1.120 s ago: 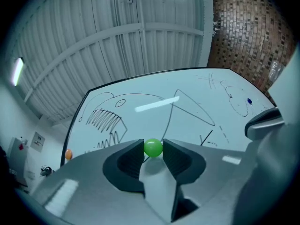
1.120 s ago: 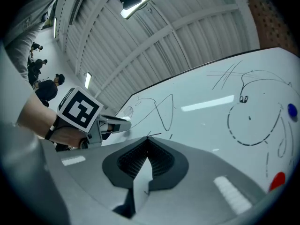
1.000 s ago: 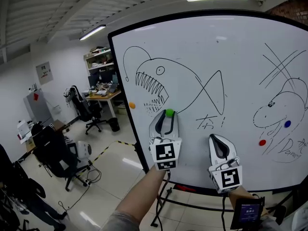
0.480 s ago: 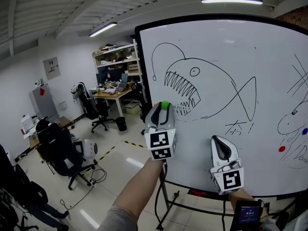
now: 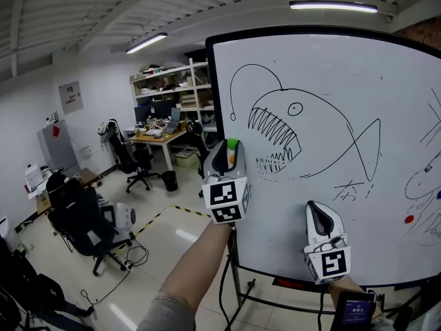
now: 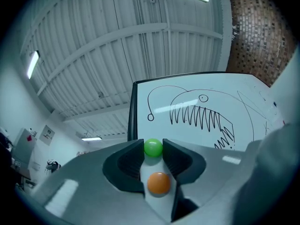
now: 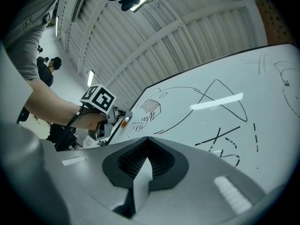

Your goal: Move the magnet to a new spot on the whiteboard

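Observation:
The whiteboard (image 5: 331,67) carries a black fish drawing (image 5: 282,133). My left gripper (image 5: 230,150) is shut on a small green magnet (image 5: 232,143), held at the board's left edge, left of the fish's teeth. In the left gripper view the green magnet (image 6: 153,147) sits pinched between the dark pads. An orange magnet (image 6: 159,183) shows just below it on the board; it also shows in the right gripper view (image 7: 123,122), beside the left gripper (image 7: 115,115). My right gripper (image 5: 318,207) is lower right, near the board, shut and empty (image 7: 146,139).
A red magnet (image 5: 409,219) sticks at the board's right. The board's stand (image 5: 238,281) and cables are below it. Office chairs (image 5: 83,219), a desk (image 5: 158,140) and shelves (image 5: 172,88) fill the room to the left. A small screen (image 5: 351,310) is at the bottom right.
My left gripper has carried the green magnet leftward across the board, from below the fish's mouth to the left edge by the orange magnet. The right gripper has stayed low.

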Motion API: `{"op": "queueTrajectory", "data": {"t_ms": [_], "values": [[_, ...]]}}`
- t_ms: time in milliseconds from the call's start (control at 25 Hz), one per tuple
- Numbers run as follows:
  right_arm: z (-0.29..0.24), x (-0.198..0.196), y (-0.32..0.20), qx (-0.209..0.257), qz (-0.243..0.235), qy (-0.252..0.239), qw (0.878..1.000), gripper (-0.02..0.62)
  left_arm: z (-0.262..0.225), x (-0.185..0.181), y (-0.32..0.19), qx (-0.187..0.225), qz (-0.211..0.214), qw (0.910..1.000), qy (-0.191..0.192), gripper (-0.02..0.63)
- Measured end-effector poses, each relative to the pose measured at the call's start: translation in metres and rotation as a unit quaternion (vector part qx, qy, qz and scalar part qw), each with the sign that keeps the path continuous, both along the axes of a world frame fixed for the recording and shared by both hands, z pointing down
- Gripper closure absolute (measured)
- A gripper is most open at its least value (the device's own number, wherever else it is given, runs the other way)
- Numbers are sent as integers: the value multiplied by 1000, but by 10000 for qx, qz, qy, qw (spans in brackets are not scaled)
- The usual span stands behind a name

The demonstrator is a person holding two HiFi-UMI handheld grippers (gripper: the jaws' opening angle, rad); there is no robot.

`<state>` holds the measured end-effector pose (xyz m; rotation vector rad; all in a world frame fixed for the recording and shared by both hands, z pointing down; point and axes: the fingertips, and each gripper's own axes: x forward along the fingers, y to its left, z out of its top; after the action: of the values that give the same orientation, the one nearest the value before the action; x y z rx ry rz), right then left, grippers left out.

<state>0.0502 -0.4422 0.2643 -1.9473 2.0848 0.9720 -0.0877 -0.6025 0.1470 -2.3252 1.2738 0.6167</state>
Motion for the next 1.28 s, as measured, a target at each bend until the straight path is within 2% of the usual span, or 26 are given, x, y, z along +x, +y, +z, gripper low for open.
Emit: {"op": "queueTrajectory", "data": {"t_ms": [200,320,800,1080,1280], "values": [[3,-4,-4,-119,-40,-246,9996,588,0,1,-1,19,326,9994,116,491],[3,-2,-6,-50,25,-5,10000,588,0,1,-2,-11,479,9987,192,491],[4,-1,0,-64,0,-3,10000,588,1,-2,-1,-55,373,9991,192,477],[5,12,17,-106,92,-185,9997,588,8,7,22,23,340,9992,214,480],[2,36,36,-26,279,-161,9995,588,21,38,50,40,557,9984,42,545]]}}
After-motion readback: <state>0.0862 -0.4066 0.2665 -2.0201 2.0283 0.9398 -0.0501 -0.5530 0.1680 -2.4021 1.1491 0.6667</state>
